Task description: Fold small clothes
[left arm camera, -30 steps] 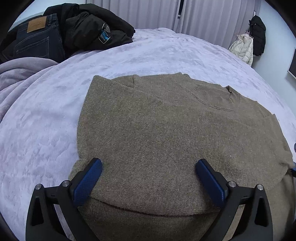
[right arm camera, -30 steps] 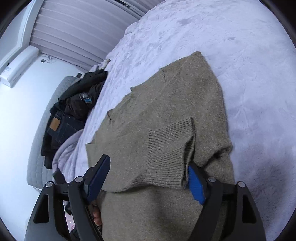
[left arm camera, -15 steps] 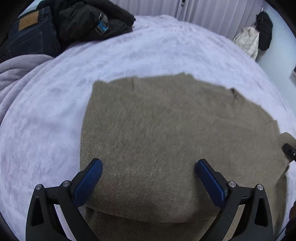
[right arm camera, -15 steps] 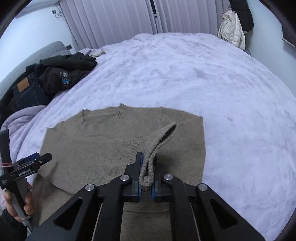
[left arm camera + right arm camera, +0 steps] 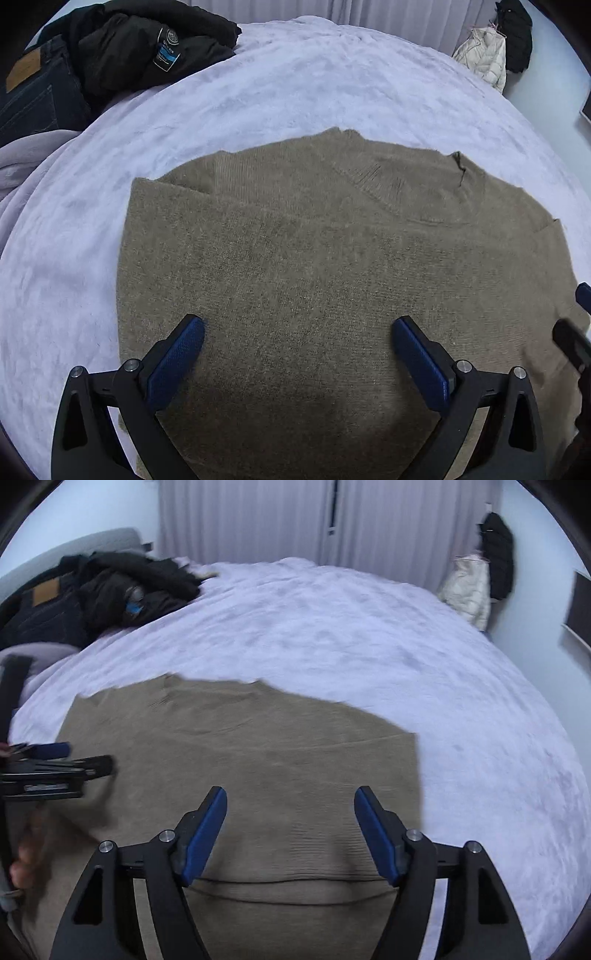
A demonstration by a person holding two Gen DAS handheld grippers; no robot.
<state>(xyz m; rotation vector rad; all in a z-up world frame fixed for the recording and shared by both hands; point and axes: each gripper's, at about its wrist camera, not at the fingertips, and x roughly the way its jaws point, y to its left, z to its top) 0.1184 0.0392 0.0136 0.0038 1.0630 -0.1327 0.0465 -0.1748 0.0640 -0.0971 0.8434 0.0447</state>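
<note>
An olive-brown knitted sweater [image 5: 314,266] lies flat on the pale lilac bedspread [image 5: 314,81], its sleeves folded in over the body. My left gripper [image 5: 295,332] hovers open over its lower middle, with nothing between the blue pads. In the right wrist view the same sweater [image 5: 258,746] fills the near half, a ribbed cuff lying across it close to the camera. My right gripper [image 5: 290,805] hangs above that cuff with its jaws opening and nothing between them. The left gripper [image 5: 62,760] shows at that view's left edge, held by a hand [image 5: 26,860].
A heap of dark clothes, a black jacket [image 5: 147,48] and blue jeans [image 5: 33,92], sits at the bed's far left. Curtains [image 5: 295,520] close the back wall. A cream jacket [image 5: 467,590] and a black one hang at the far right.
The right gripper, open at first, shut on the sleeve cuff, carried it inward over the sweater, then let it go and rose. The left gripper drifted sideways over the sweater, staying open.
</note>
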